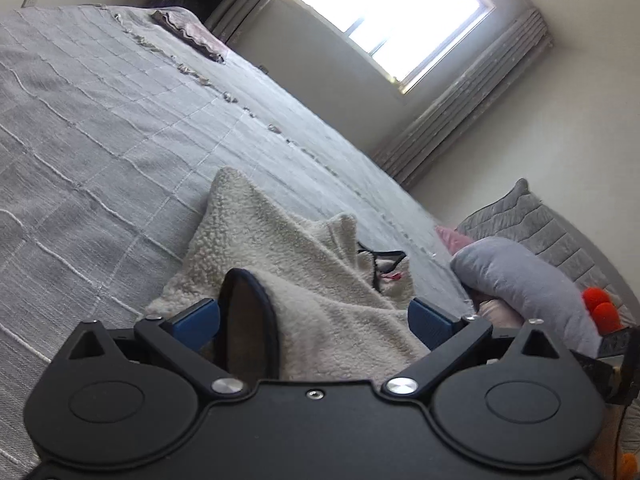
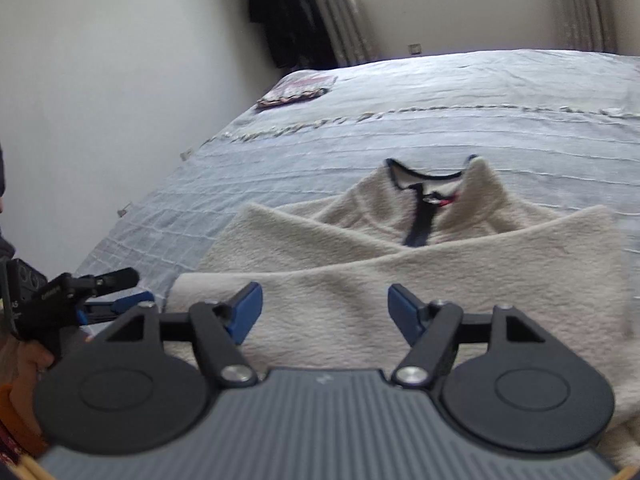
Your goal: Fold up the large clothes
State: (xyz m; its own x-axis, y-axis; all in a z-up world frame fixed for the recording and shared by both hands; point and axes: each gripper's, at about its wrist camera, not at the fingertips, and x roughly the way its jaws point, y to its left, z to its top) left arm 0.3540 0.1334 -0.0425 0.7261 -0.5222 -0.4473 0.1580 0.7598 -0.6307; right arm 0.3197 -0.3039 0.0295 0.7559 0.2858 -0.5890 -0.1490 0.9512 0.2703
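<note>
A cream fleece pullover [image 2: 400, 264] with navy trim and a short zip lies on the grey bedspread [image 2: 400, 128], both sleeves folded across its chest. My right gripper [image 2: 324, 312] is open just above its lower part, empty. In the left wrist view my left gripper [image 1: 314, 322] is open over the fleece [image 1: 288, 248], with a dark-edged sleeve cuff [image 1: 248, 320] lying between its fingers beside the left pad. The left gripper also shows at the left edge of the right wrist view [image 2: 100, 300].
A small folded pinkish cloth [image 2: 298, 90] lies at the bed's far corner. A grey pillow [image 1: 520, 276], a quilted cushion [image 1: 532, 220] and a toy with orange parts [image 1: 600, 304] sit at the bed's right. A window [image 1: 384, 16] with curtains is beyond.
</note>
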